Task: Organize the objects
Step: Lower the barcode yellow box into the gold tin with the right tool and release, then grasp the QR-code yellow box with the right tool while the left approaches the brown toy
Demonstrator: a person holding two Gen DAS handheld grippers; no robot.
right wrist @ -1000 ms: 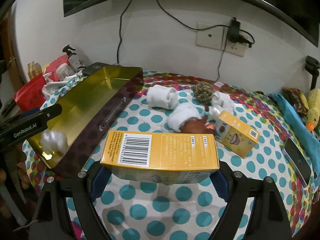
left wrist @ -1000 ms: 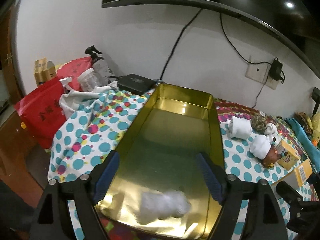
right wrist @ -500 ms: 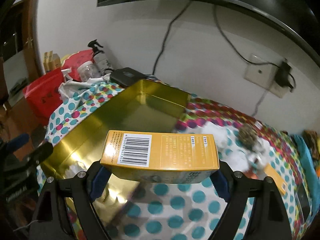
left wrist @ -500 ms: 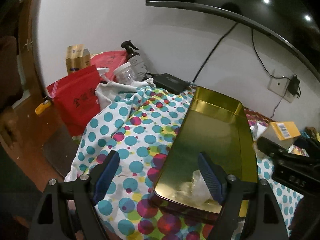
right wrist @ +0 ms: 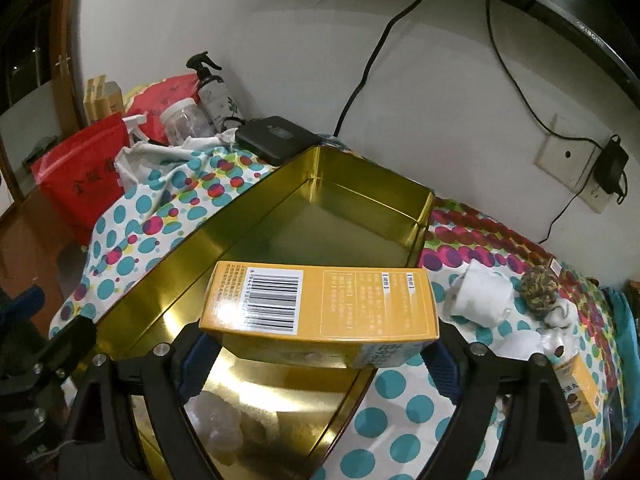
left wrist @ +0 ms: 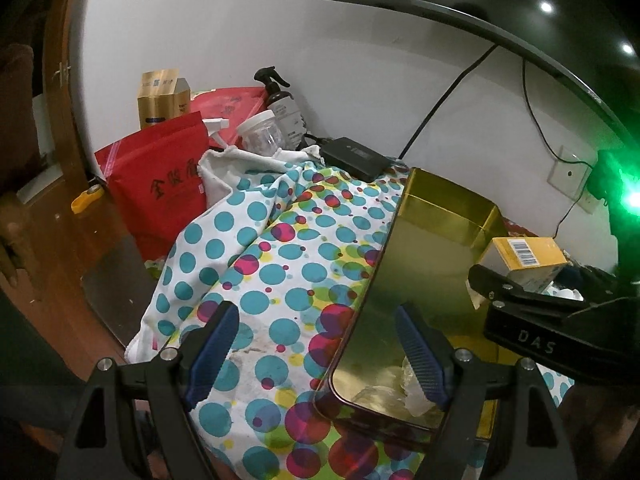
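- Orange box (right wrist: 320, 306) sits pinched in my right tool (right wrist: 318, 364), jaws just easing wider, above the gold tin (right wrist: 320, 216).
- My left tool (left wrist: 320, 350) is spread, holding nothing.

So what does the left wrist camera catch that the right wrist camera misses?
Only the left wrist view: a green glare at its right edge and a small yellow object on the wooden surface. Only the right wrist view: a woolly ball and a second yellow box. Both: the gold tin, the barcoded yellow box, red bag, spray bottle.
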